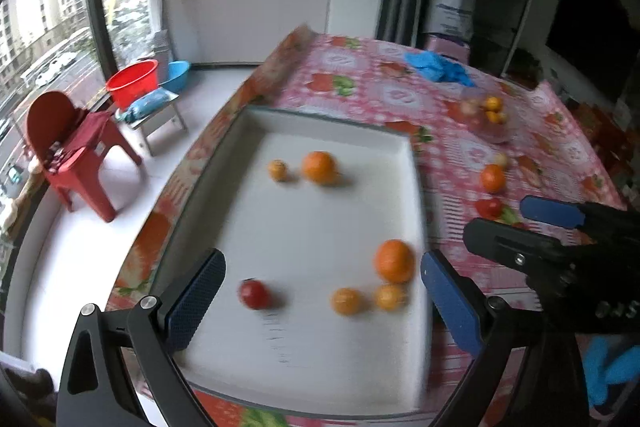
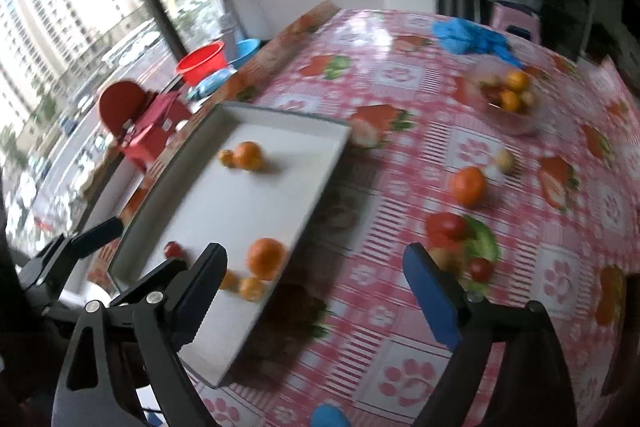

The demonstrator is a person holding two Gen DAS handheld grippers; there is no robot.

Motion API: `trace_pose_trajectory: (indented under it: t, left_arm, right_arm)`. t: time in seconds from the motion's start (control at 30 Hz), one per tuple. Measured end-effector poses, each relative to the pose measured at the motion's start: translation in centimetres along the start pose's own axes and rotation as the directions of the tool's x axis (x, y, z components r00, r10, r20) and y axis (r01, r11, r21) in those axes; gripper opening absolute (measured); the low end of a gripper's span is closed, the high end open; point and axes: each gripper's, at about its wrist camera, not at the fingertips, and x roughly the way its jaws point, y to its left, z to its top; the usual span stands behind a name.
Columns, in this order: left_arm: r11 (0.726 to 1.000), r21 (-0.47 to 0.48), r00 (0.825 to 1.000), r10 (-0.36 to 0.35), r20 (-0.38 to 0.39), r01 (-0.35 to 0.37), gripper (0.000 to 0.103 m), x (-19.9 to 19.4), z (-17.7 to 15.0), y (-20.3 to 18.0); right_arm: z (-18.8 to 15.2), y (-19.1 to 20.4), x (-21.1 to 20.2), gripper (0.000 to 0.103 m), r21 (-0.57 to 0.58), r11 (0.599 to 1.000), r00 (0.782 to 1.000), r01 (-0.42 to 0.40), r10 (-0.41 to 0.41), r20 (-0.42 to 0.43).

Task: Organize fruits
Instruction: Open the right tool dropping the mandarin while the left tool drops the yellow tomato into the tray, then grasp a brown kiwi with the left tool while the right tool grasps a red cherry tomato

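Hovering above the near end of a white tray (image 1: 348, 211), the left gripper (image 1: 322, 301) has its blue-padded fingers (image 1: 196, 301) spread wide apart with nothing between them. On the tray floor lie six fruits: a large orange (image 1: 394, 261) near the right wall, two small yellow-orange fruits (image 1: 346, 301) just in front of it, a small red tomato (image 1: 253, 293) to their left, and, well apart at the far end, another orange (image 1: 319, 167) with a small yellow fruit (image 1: 277, 169) just beside it. The right gripper (image 2: 316, 295) hangs over the table to the right of the tray, its fingers likewise wide apart and holding nothing. The table wears a pink checked cloth (image 2: 404, 371) printed with strawberries and flowers. Loose on the cloth ahead of the right gripper sit an orange (image 2: 468, 185), a pale round fruit (image 2: 505, 159) just behind it, a red tomato (image 2: 447, 227) nearer the gripper, and a smaller red tomato (image 2: 481, 269) close to the right finger. Farther back stands a clear bowl (image 2: 514, 121) holding several small orange and red fruits. A crumpled blue glove (image 2: 470, 39) lies near the far edge of the table. Both views are blurred, so finer detail of the fruits cannot be made out.
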Motion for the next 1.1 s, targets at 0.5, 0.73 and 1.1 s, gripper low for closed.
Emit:
trace_pose_trajectory:
  t: [0.5, 0.73, 1.1]
  left_arm:
    - [0.986, 0.125, 0.993, -0.117, 0.031, 0.112, 0.099, -3.5, 1.9, -9.7]
    - [0.976, 0.167, 0.985, -0.157, 0.074, 0.143, 0.099, -5.6, 3.7, -12.6]
    - [0.967, 0.224, 0.991, -0.129, 0.034, 0.118, 0.099, -1.5, 3.7, -15.7]
  right_arm:
    - [-1.4, -10.9, -6.0, 0.092, 0.247, 0.969, 0.993, 0.023, -0.05, 0.105]
    - [-2.4, -14.4, -8.9, 0.092, 0.306, 0.952, 0.986, 0.02, -0.07, 0.151]
    - [-6.0, -17.8, -5.2, 0.092, 0.309, 0.941, 0.989, 0.138, -0.146, 0.003]
